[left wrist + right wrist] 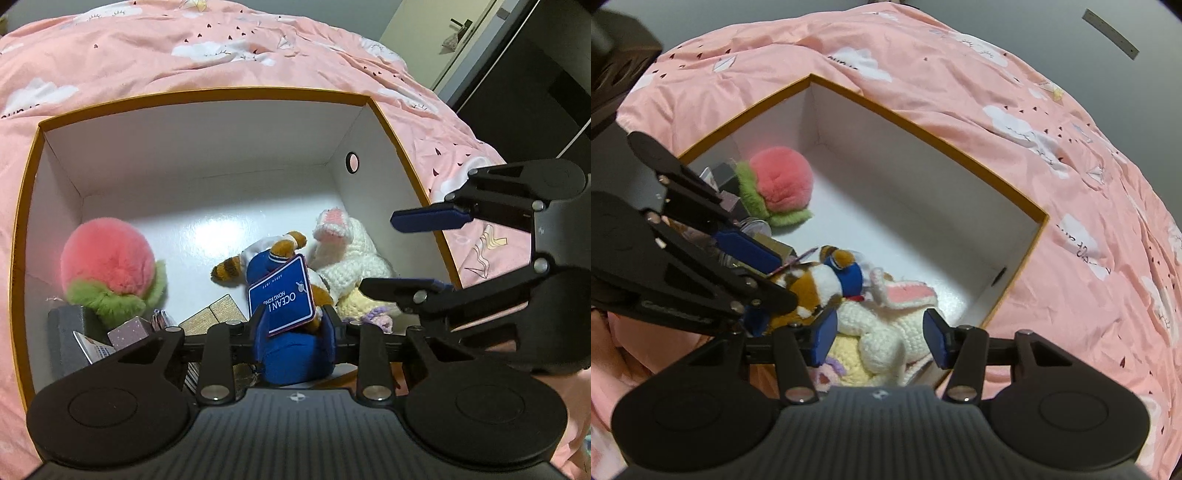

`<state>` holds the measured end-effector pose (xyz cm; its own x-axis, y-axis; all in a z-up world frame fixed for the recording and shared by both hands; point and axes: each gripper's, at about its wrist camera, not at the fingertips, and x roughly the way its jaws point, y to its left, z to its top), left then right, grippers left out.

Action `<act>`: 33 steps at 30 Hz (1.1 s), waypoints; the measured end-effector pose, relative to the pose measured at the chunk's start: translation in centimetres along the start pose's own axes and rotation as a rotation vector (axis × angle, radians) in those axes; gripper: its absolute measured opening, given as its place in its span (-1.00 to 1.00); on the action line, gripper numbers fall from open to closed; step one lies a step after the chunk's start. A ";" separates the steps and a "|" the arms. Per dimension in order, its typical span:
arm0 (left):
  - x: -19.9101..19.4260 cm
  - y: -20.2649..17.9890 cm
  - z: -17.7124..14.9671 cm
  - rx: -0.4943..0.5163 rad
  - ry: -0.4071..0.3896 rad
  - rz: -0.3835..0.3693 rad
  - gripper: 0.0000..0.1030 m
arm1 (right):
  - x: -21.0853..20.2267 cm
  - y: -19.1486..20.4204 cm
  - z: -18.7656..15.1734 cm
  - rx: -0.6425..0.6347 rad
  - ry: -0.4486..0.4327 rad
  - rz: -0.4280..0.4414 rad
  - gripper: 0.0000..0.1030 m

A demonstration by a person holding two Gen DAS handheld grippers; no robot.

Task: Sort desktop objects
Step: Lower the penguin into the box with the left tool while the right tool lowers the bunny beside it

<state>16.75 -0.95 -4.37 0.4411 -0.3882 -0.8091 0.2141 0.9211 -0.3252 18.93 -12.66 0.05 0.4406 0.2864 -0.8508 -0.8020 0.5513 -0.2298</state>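
An open orange-rimmed box (207,94) with white walls sits on a pink bed cover. My left gripper (295,325) is shut on a brown plush toy in blue clothes (291,354) with a blue tag (282,295), held low inside the box; it also shows in the right wrist view (820,284). A white crocheted rabbit (351,254) lies beside it. My right gripper (879,338) is open above the rabbit (886,332) at the box's near corner, holding nothing. It shows in the left wrist view (413,253).
A pink and green plush peach (107,266) lies at the box's left side. Small boxes (129,332), a grey block (66,332) and a wooden piece (214,314) lie near it. The pink cover (1071,184) surrounds the box. A dark cabinet (535,92) stands at right.
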 end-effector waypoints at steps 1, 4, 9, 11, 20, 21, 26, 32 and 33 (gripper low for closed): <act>0.0 0.1 0.0 -0.003 0.004 -0.007 -0.34 | 0.1 0.1 0.0 -0.010 0.003 0.001 -0.01; 0.2 0.8 0.1 -0.026 0.024 -0.045 -0.32 | 0.6 0.2 0.2 -0.023 0.021 0.016 -0.04; 0.3 1.7 0.2 -0.069 0.029 -0.051 -0.32 | 1.2 -0.1 0.5 -0.005 0.058 0.063 -0.15; 0.3 1.6 0.2 -0.066 0.016 -0.052 -0.32 | 1.4 0.0 0.4 -0.007 0.069 0.071 -0.15; 1.7 5.9 -1.0 -0.357 0.021 -0.267 -0.31 | 2.2 -0.2 0.2 -0.012 0.083 0.046 -0.11; 1.9 6.3 -1.2 -0.384 0.026 -0.279 -0.31 | 2.1 -0.4 0.2 -0.006 0.083 0.049 -0.11; 2.1 3.9 -0.8 -0.264 0.056 -0.148 -0.37 | 2.3 -0.7 0.1 0.006 0.090 0.051 -0.11; 2.1 3.6 -0.5 -0.230 0.098 -0.121 -0.45 | 2.5 -0.4 0.3 -0.016 0.081 0.061 -0.06; 2.1 3.6 -0.6 -0.233 0.099 -0.123 -0.45 | 2.6 -0.4 0.3 -0.020 0.081 0.062 -0.06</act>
<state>17.95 1.57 -7.53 0.3348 -0.5031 -0.7968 0.0498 0.8538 -0.5182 20.50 -11.92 -1.91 0.3566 0.2541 -0.8990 -0.8349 0.5184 -0.1847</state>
